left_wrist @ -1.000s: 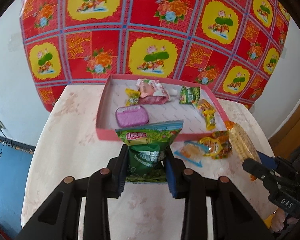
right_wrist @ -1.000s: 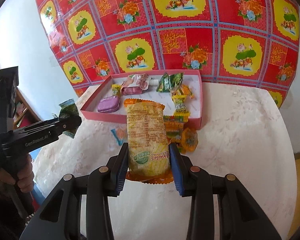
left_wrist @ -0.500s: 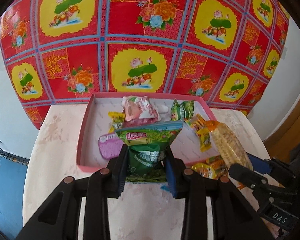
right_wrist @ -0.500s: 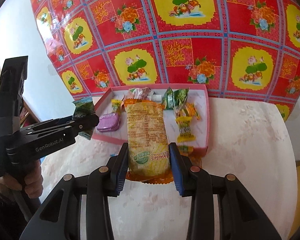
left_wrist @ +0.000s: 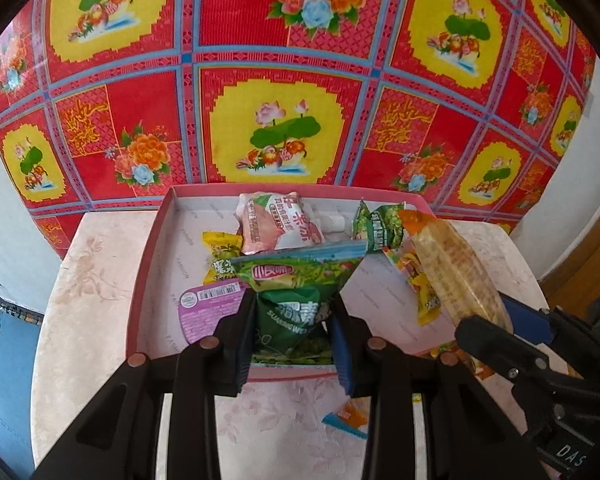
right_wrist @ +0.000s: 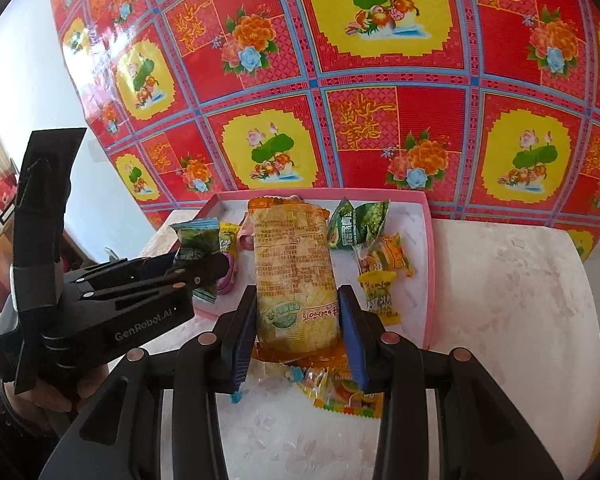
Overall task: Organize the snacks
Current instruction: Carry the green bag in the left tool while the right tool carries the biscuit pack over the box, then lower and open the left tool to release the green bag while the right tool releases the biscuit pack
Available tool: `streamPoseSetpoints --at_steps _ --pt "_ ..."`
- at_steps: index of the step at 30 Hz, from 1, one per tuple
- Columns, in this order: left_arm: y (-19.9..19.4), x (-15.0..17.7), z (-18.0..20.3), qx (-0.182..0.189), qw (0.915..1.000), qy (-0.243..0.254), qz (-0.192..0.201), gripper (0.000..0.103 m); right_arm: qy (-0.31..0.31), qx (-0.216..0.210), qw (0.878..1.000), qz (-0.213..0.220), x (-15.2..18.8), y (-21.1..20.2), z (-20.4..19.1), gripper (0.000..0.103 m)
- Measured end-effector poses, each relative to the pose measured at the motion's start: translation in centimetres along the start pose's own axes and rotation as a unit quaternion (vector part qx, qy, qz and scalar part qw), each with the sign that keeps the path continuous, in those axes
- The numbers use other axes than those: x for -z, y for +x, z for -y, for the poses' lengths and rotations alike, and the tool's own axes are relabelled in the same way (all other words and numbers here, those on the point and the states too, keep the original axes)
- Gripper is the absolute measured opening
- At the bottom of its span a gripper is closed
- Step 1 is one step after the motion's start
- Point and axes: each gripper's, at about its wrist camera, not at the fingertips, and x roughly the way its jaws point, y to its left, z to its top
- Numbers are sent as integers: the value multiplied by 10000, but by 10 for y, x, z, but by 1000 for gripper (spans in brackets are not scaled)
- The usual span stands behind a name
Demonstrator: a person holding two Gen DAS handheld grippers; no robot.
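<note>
My left gripper (left_wrist: 294,320) is shut on a green snack bag (left_wrist: 296,280) and holds it over the near part of the pink box (left_wrist: 146,264). My right gripper (right_wrist: 298,320) is shut on a long yellow cracker pack (right_wrist: 292,264) and holds it over the box's near edge (right_wrist: 430,280). The cracker pack also shows in the left wrist view (left_wrist: 456,272), to the right of the green bag. The box holds a purple tin (left_wrist: 204,308), a pink pouch (left_wrist: 276,220), a small green packet (left_wrist: 380,224) and yellow candies (right_wrist: 380,292).
Loose wrapped sweets (right_wrist: 340,392) lie on the pale marbled table (right_wrist: 520,300) just in front of the box. A blue and orange packet (left_wrist: 348,420) lies there too. A red patterned cloth (left_wrist: 280,80) hangs behind the table.
Both grippers have moved forward with their snacks, from above the table in front of the box to above the box itself.
</note>
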Motion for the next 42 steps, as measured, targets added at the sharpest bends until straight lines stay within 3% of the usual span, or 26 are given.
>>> streamPoseSetpoints --at_steps 16,42 --pt "35 -2 0 121 9993 -94 -352 35 137 -58 9996 -260 -5 38 11 40" --pt "80 -16 0 -247 9983 72 -528 41 333 125 9981 -512 -5 74 24 40"
